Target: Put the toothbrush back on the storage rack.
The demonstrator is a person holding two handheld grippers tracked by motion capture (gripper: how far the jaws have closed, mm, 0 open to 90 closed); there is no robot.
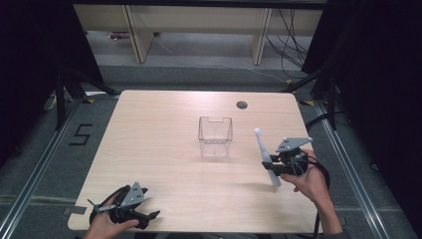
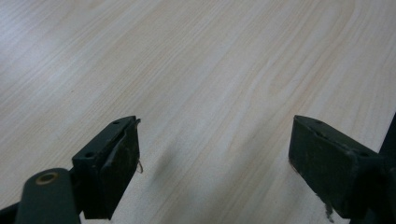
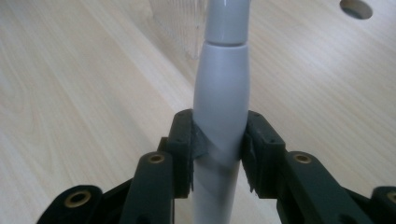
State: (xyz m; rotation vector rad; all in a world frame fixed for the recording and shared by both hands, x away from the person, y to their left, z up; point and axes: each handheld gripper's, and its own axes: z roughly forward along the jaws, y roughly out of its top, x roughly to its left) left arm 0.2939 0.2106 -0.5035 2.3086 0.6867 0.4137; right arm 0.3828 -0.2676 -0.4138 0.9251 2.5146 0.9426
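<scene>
— Where's the right gripper (image 1: 271,165) now?

— Near the bench's (image 1: 164,149) right edge, lifted off the wood. Its jaws are clamped on a pale grey tool handle (image 1: 265,156) — looks like a toothbrush body, though I can't be sure. The handle stands nearly upright between the pads (image 3: 196,140), tilted a little, one end above the gripper and the other below it, close over the bench top.

— And what lies ahead of it?

— A clear plastic box (image 1: 215,135), open at the top, off to the gripper's left and a bit farther out, near the middle of the bench. Bare wood between the two, so the path across is free. Beyond the box there's a round cable hole (image 1: 242,104) near the far edge.

— The other one?

— The left gripper (image 1: 149,217) sits low at the near edge, by the left corner, well apart from the box. Jaws wide open, nothing between them — just wood grain ahead. It has open bench in front and to its right; the near edge is just behind it.
</scene>
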